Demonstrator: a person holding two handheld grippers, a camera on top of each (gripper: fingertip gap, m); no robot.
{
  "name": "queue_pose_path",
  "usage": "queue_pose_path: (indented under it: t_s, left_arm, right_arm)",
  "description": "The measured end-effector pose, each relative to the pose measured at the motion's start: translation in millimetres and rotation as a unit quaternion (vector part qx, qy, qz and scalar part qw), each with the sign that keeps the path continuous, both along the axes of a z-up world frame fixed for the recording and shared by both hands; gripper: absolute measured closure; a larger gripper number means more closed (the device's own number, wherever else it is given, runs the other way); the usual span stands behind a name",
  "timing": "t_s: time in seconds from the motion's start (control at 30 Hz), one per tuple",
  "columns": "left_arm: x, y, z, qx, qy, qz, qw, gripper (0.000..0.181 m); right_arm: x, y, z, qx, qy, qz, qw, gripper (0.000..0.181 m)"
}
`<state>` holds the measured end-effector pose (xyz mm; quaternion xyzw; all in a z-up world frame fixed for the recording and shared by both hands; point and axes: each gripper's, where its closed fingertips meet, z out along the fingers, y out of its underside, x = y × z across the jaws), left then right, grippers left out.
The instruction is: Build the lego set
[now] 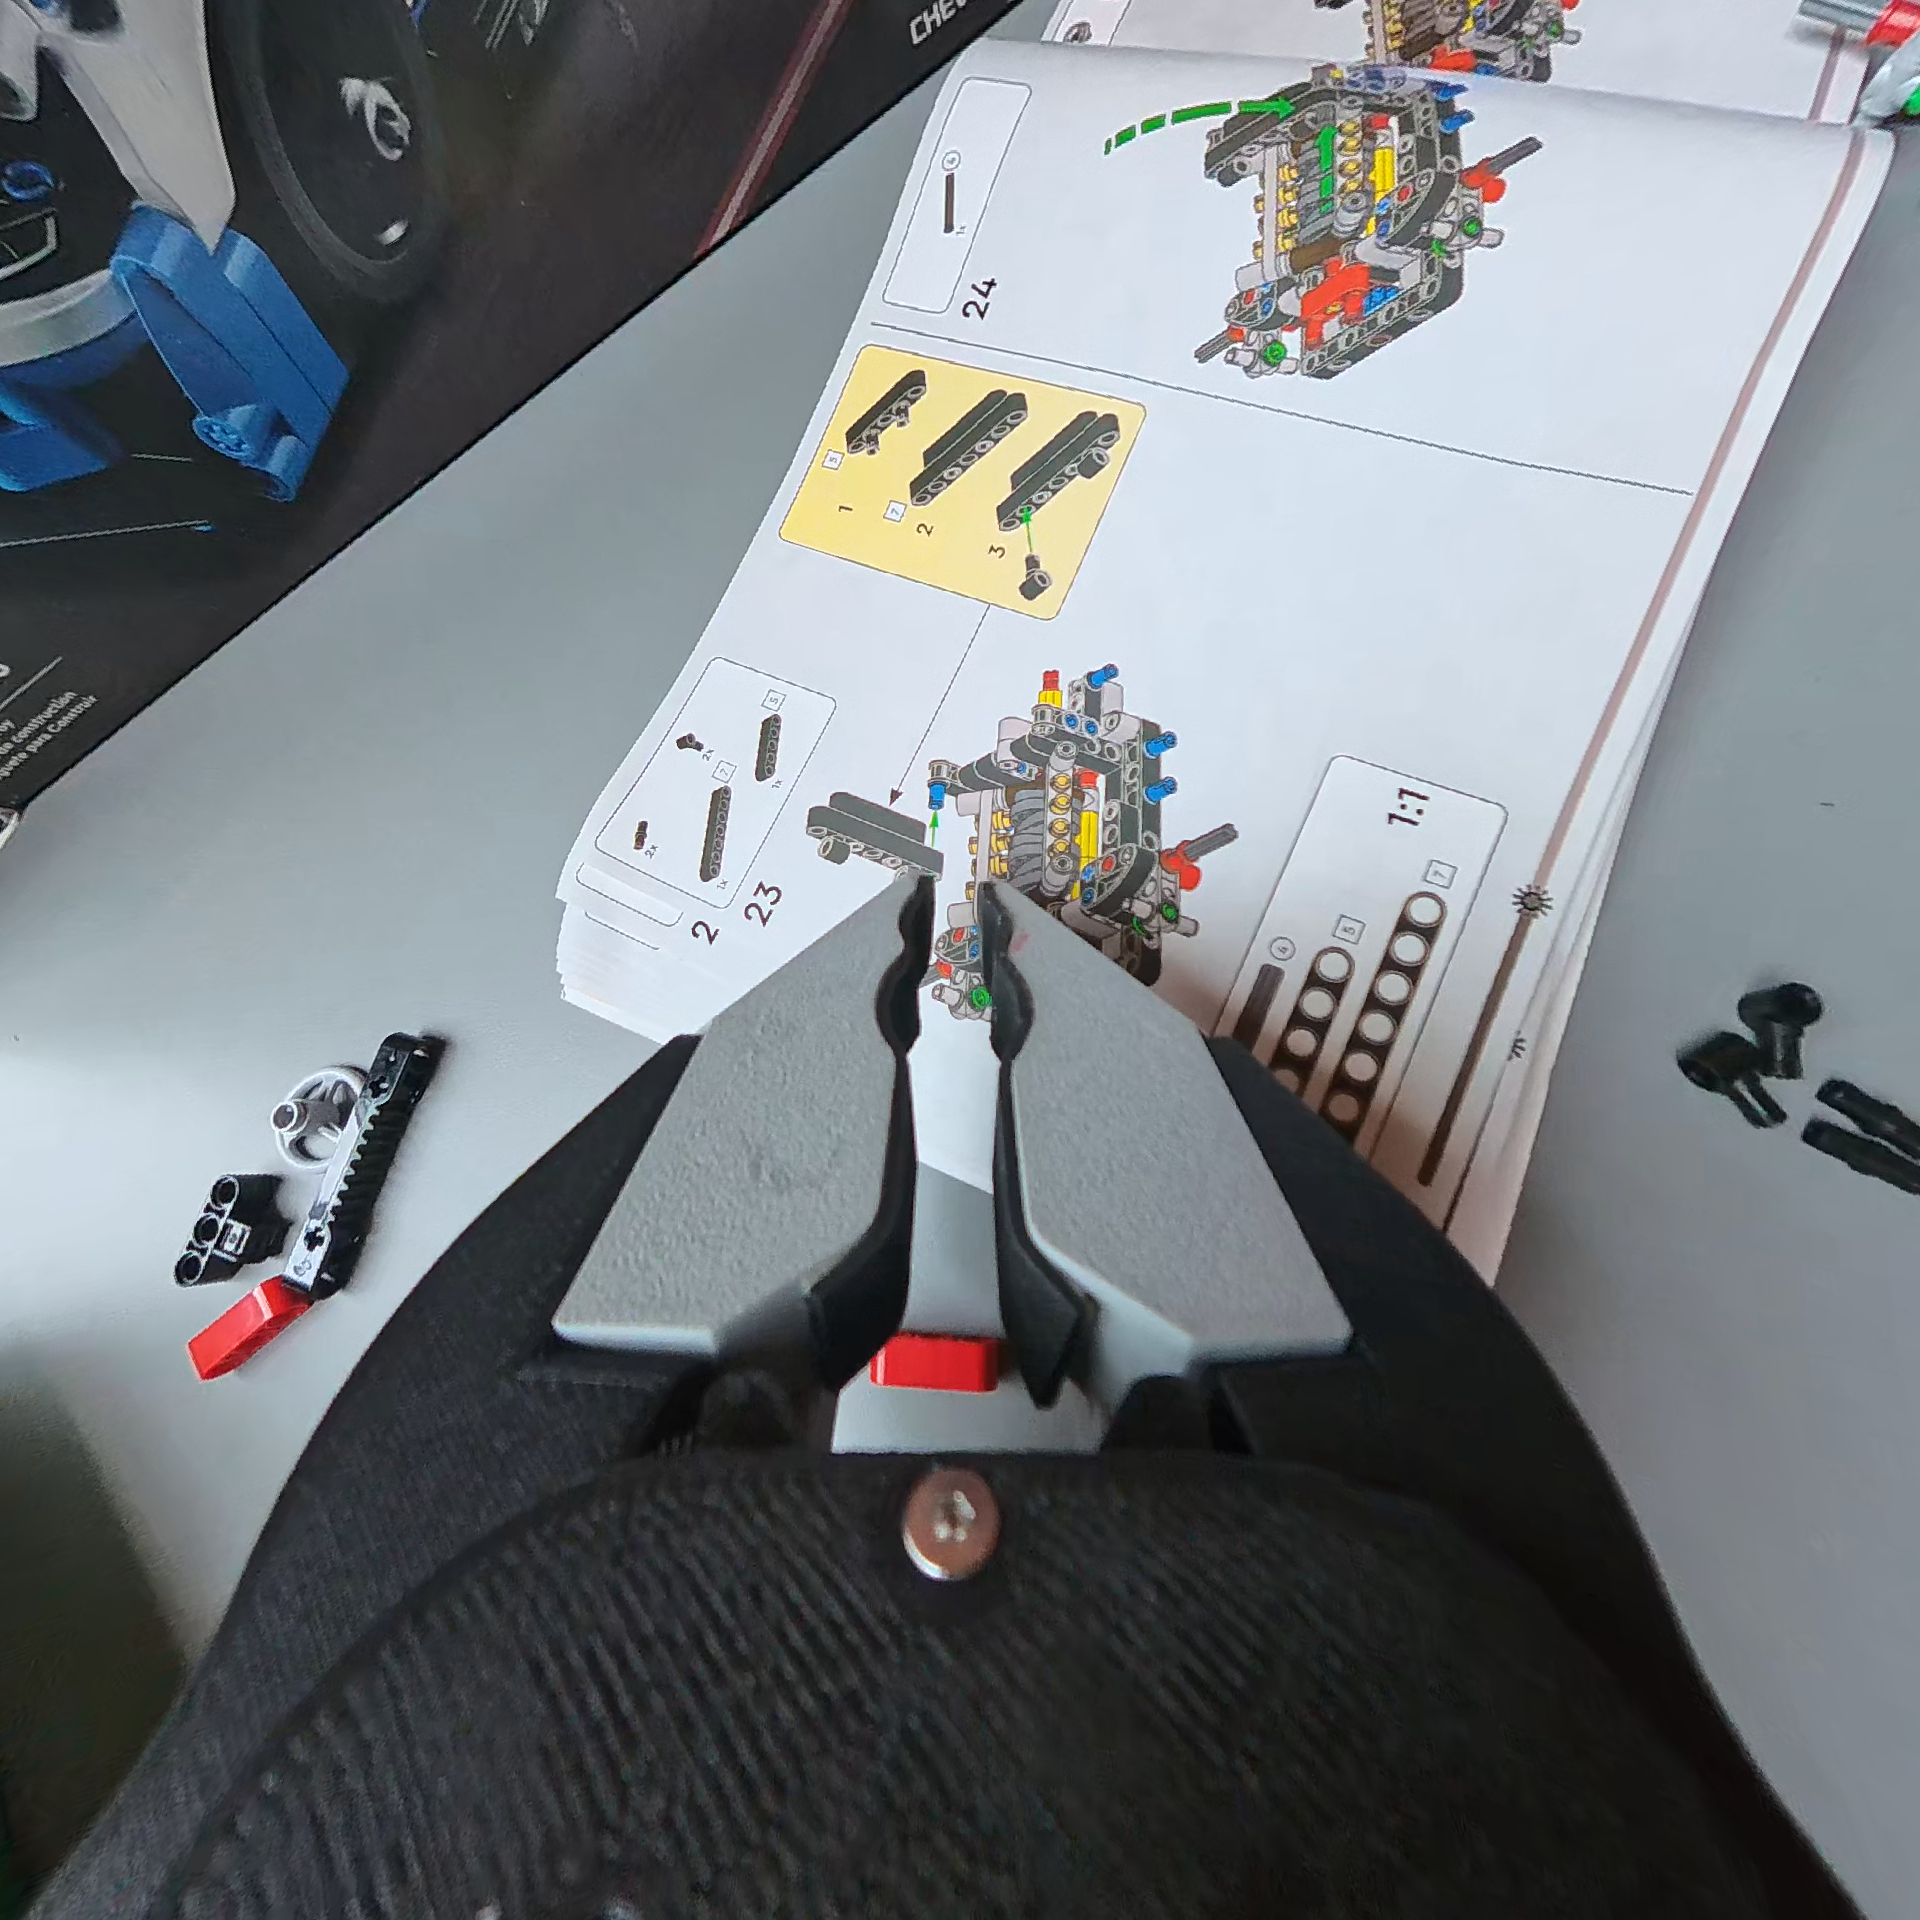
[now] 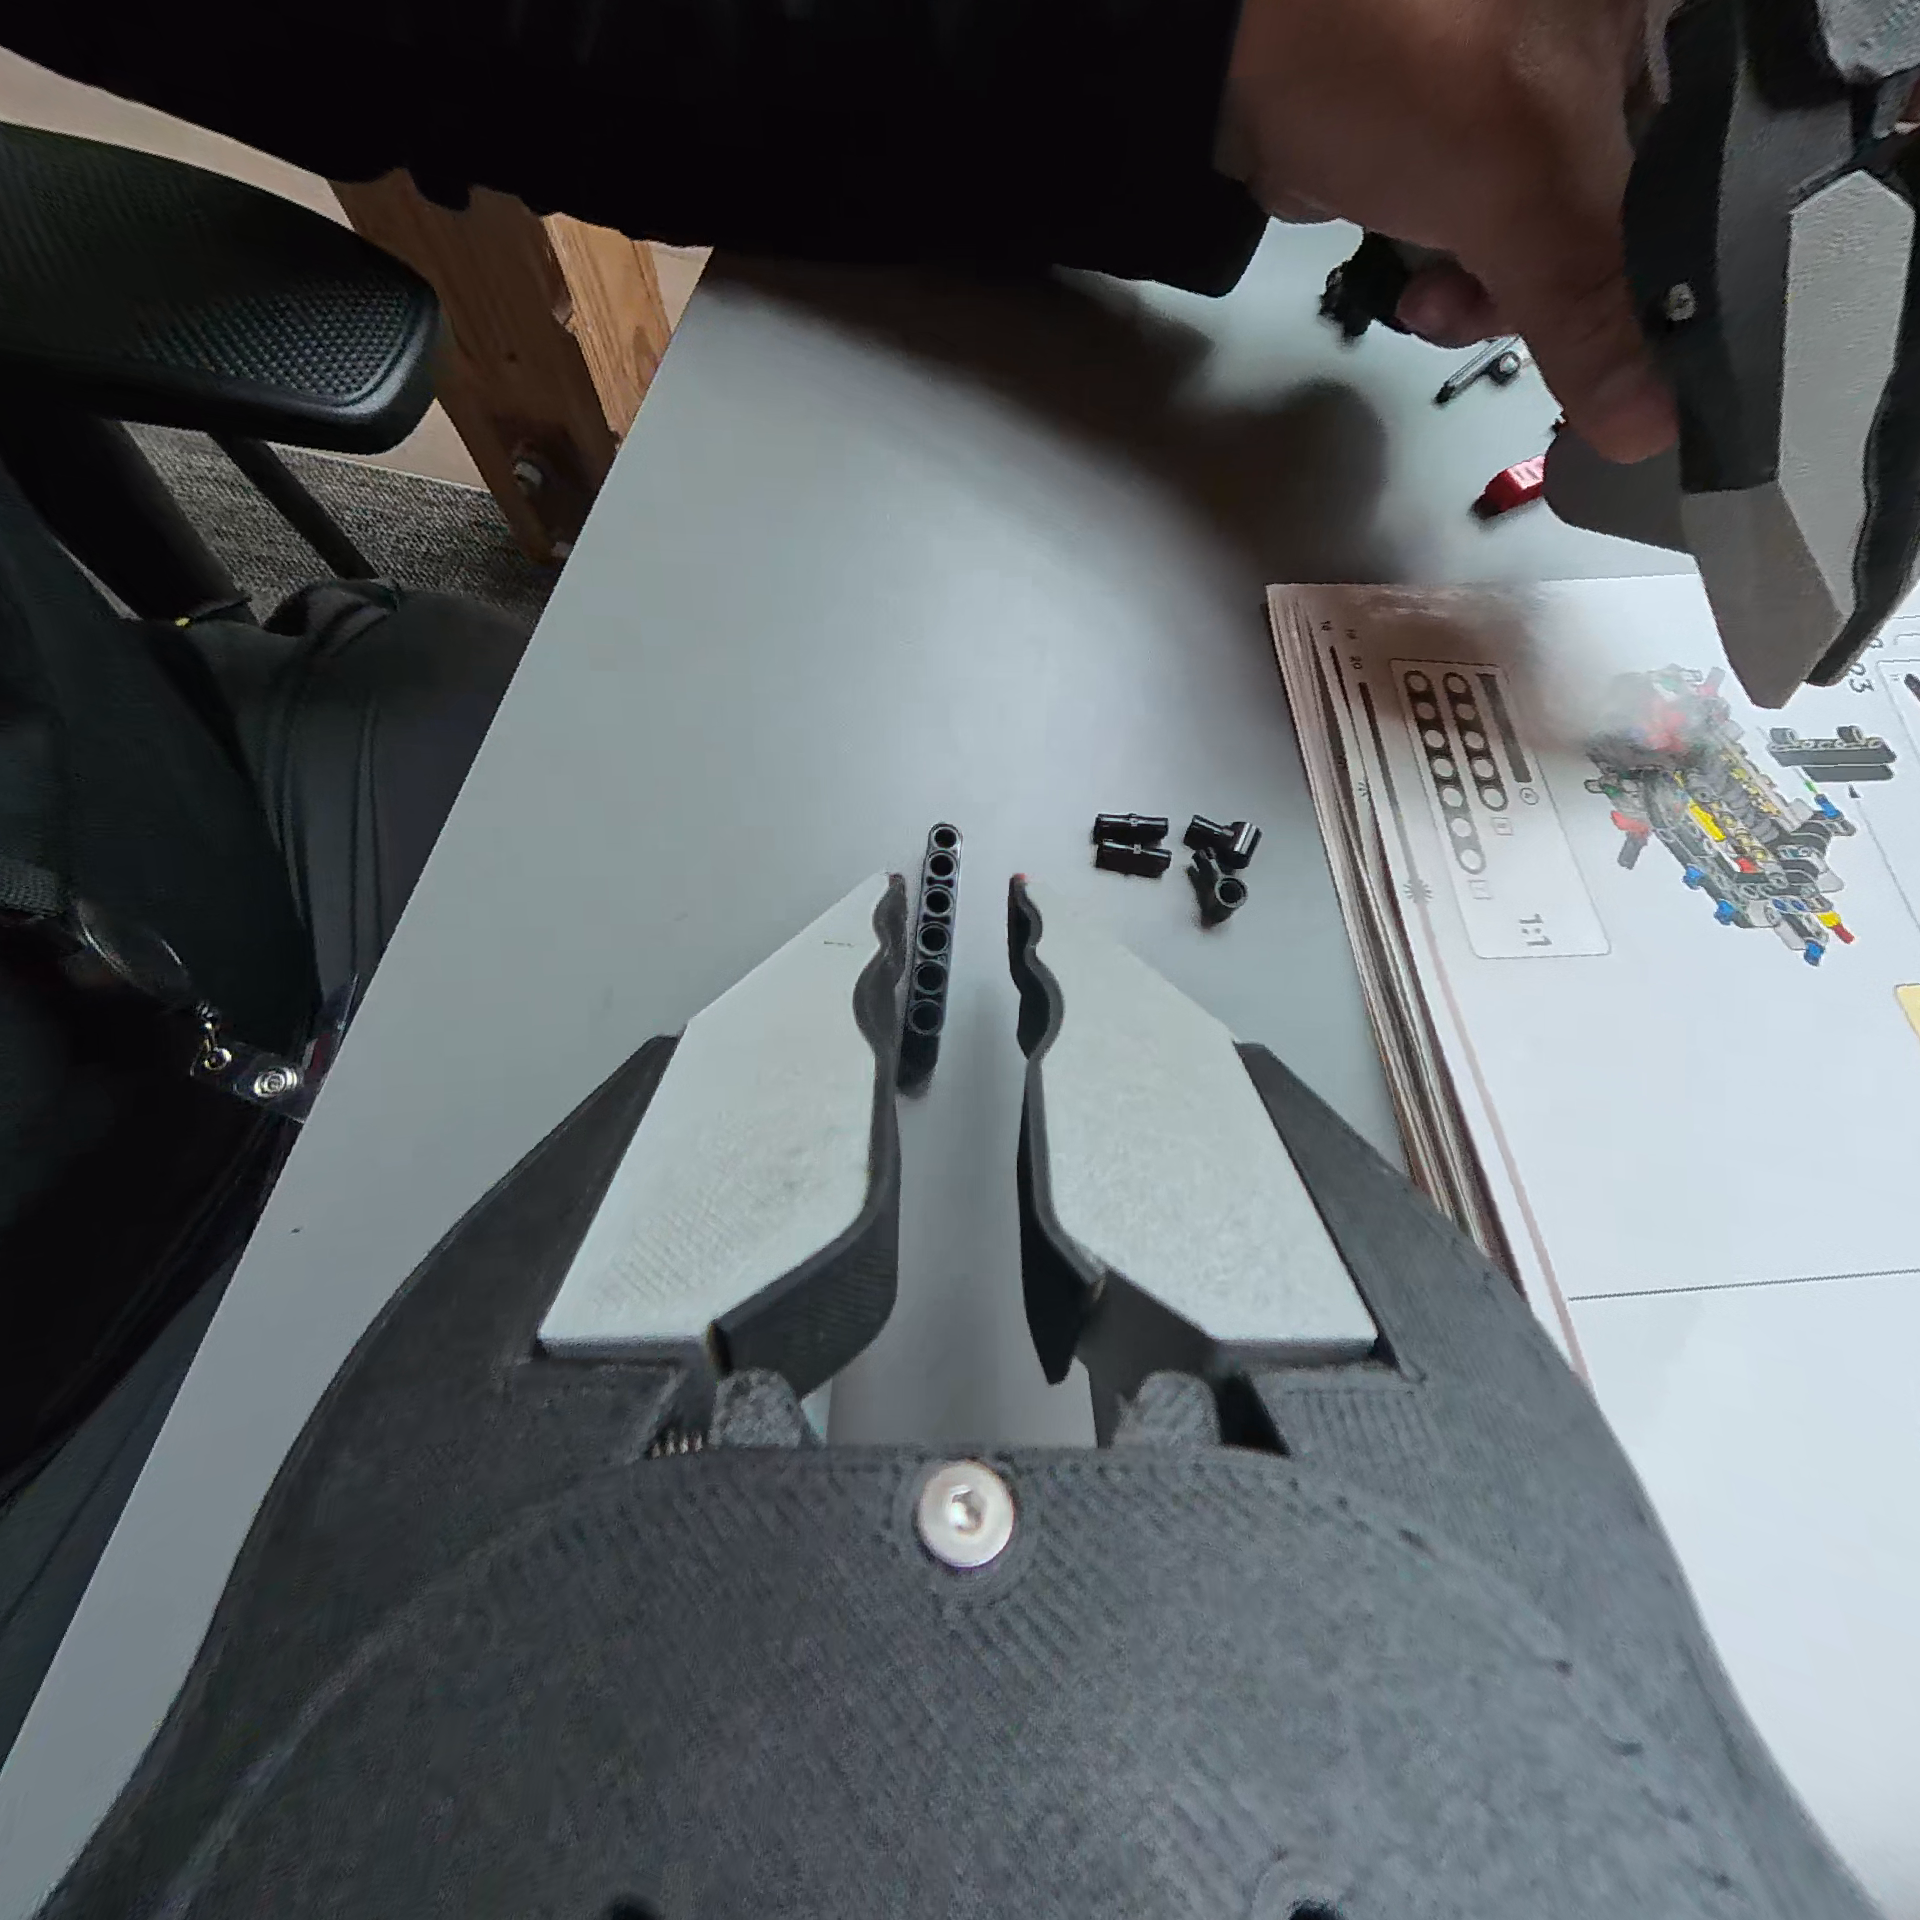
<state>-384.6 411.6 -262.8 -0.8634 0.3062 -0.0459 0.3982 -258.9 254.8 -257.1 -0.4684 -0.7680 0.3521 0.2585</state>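
Black holed beam [image 2: 932, 940] on grey surface [image 2: 831, 582] between spread right gripper [image 2: 956, 883], seen only there; left gripper [image 1: 951, 888] slightly parted, empty, over booklet [image 1: 1351, 582]

One black beam [image 2: 933, 940], four small black connectors [image 2: 1132, 844], one booklet [image 2: 1662, 1091].

Grey table [image 2: 831, 540], smooth, matte. Between the right claw's [image 2: 956, 883] fingers, hard by the left one: black seven-hole beam [image 2: 932, 940], flat on the top. Just right of its tips: two black pins [image 2: 1130, 842] side by side, two black angled connectors [image 2: 1221, 862] beyond. Further right: open instruction booklet [image 2: 1662, 1091]. Under the left claw [image 1: 951, 888]: that same booklet. Left of it: black rack piece [image 1: 364, 1164], black three-hole connector [image 1: 229, 1226], red piece [image 1: 244, 1330], small light-grey wheel-like part [image 1: 317, 1112]. Far left: dark set box [image 1: 312, 312].
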Motion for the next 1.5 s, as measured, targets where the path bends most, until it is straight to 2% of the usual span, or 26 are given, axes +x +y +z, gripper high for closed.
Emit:
queue_pose_path:
  t_s: [0.3, 0.4, 0.5, 0.93, 1.1, 1.5]
  left_arm:
    - [-1, 2, -1, 0.000, -0.001, 0.001, 1.000, 0.176]
    - [-1, 3, -1, 0.000, 0.000, 0.001, 1.000, 0.176]
    - [-1, 2, -2, -0.001, 0.000, 0.000, 1.000, 0.176]
    - [-1, 2, -6, -0.008, 0.002, -0.001, 1.000, 0.176]
    - [-1, 2, -5, -0.007, 0.003, -0.001, 1.000, 0.176]
    - [0, 2, -7, -0.010, 0.005, -0.002, 1.000, 0.176]
  right_arm:
    - [3, 16, 20, -0.022, 0.036, -0.031, 0.999, 0.164]
    - [9, 18, 16, -0.024, 0.015, -0.030, 0.999, 0.161]
    - [12, 13, 14, -0.020, 0.008, -0.016, 1.000, 0.168]
    - [14, 3, -11, 0.017, -0.045, 0.000, 0.999, 0.170]
    - [13, 2, -13, 0.016, -0.048, 0.003, 0.999, 0.177]
    - [12, 1, -13, 0.012, -0.051, 0.000, 0.999, 0.177]
